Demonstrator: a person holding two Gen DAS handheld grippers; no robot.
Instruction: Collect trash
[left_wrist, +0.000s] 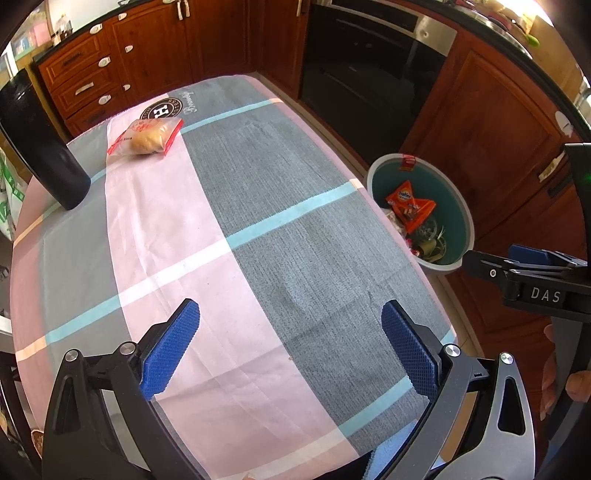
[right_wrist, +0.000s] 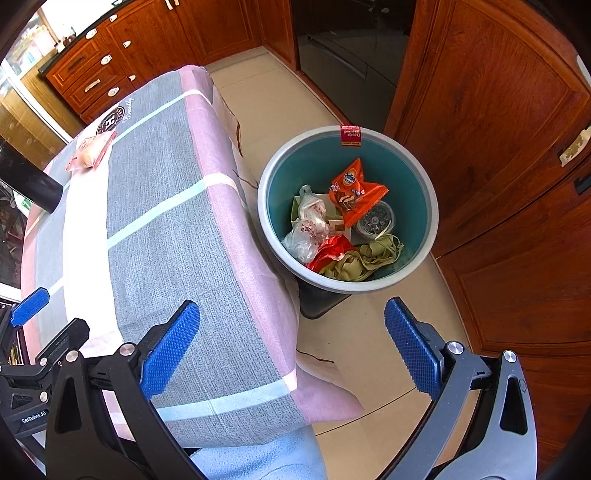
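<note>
While both grippers hang empty above the near end of the table, these notes apply:

Left gripper (left_wrist: 290, 341): jaws wide, nothing between the blue pads, poised over the checked tablecloth (left_wrist: 236, 229)
Right gripper (right_wrist: 291, 343): jaws wide, empty, straddling the table's right edge with floor under its right finger
Remaining trash: one bagged bun (left_wrist: 149, 138), clear wrapper with red trim, lying flat far ahead and to the left of the left gripper, just beside the round logo on the cloth; also visible far ahead-left of the right gripper
Bin (right_wrist: 424, 192): teal inside, grey rim, on the floor ahead of the right gripper, close against the hanging cloth; already holds an orange snack packet (right_wrist: 356, 194), crumpled plastic bags and green strips
Obstacle: black cylinder (left_wrist: 40, 147), far left of the left gripper, well apart from the bun
Step in hand (judged): reach for the bun, probably with the left gripper, which faces it
Doing it well: travel forward low over the cloth with jaws wide; close across the wrapper's short width, pinching plastic and bun together without dragging the cloth into folds; lift clear before swinging right toward the bin
Risk: slippery wrapper; a grip on the loose trim alone may let it slide
</note>
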